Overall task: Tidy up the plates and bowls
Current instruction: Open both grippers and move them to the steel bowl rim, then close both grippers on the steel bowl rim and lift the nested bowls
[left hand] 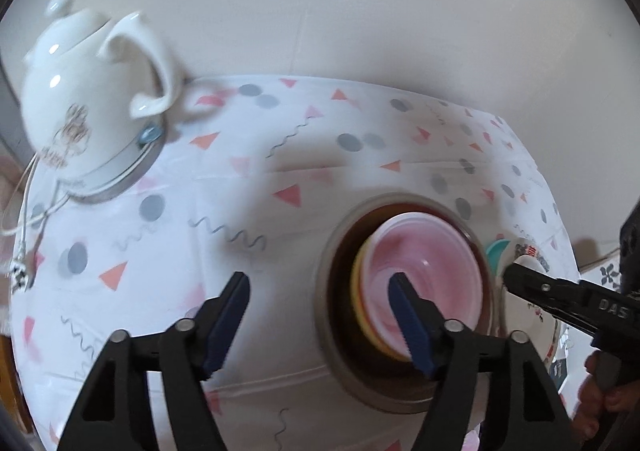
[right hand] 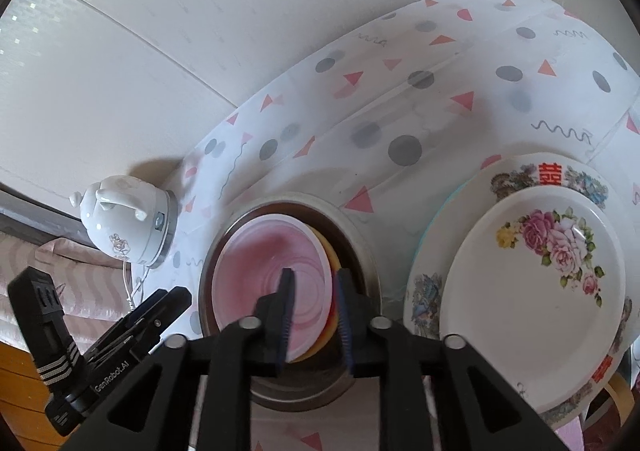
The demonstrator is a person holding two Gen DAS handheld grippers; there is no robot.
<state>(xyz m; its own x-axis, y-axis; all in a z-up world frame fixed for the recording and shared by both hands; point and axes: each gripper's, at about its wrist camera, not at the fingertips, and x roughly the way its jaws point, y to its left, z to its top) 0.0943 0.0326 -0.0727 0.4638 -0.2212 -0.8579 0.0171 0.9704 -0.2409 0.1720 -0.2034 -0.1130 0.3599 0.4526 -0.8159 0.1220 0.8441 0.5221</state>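
A pink bowl (left hand: 424, 271) (right hand: 272, 271) sits nested in a yellow bowl (left hand: 358, 291) (right hand: 328, 251), and both rest inside a dark bowl with a grey rim (left hand: 326, 291) (right hand: 360, 239) on the patterned tablecloth. My left gripper (left hand: 318, 278) hangs open above the cloth, its right finger over the pink bowl and nothing between the fingers. My right gripper (right hand: 314, 275) is slightly open; the near rims of the pink and yellow bowls stand between its fingers, and its pads do not press on them. Right of the bowls lies a rose plate (right hand: 536, 291) on a larger plate (right hand: 516, 175).
A white electric kettle (left hand: 84, 99) (right hand: 128, 227) on its base stands at the table's far left against the wall, its cord trailing off the edge. A teal plate edge (left hand: 496, 251) shows under the plate stack. A person's hand (left hand: 600, 391) holds the right gripper.
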